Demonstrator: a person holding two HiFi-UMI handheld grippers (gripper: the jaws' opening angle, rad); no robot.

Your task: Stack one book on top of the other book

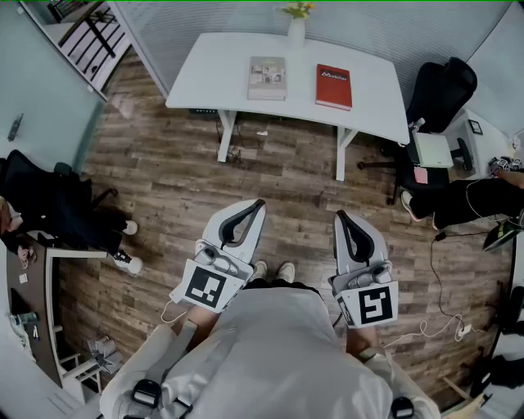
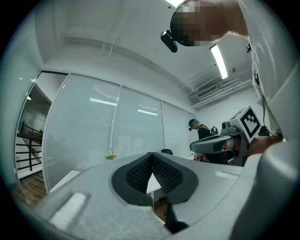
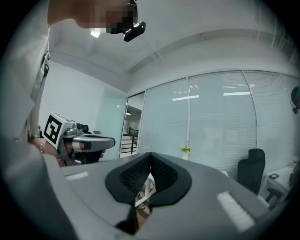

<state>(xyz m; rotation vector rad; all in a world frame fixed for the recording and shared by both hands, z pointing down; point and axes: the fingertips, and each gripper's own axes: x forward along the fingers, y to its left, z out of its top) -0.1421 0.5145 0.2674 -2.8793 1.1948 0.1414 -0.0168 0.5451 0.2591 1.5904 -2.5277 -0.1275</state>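
Observation:
Two books lie apart on the white table (image 1: 213,78) across the room: a pale grey book (image 1: 267,78) to the left and a red book (image 1: 334,86) to the right. My left gripper (image 1: 259,203) and right gripper (image 1: 337,214) are held level in front of my body, well short of the table, over the wooden floor. Both are shut with nothing between the jaws. In the left gripper view the left gripper (image 2: 151,154) has its pads closed tip to tip, and in the right gripper view the right gripper (image 3: 150,154) looks the same.
A small vase with yellow flowers (image 1: 296,24) stands at the table's far edge. A black office chair (image 1: 440,94) is to the table's right, with a seated person (image 1: 479,200) beyond it. Another person in dark clothes (image 1: 49,209) sits at the left by a desk (image 1: 33,319).

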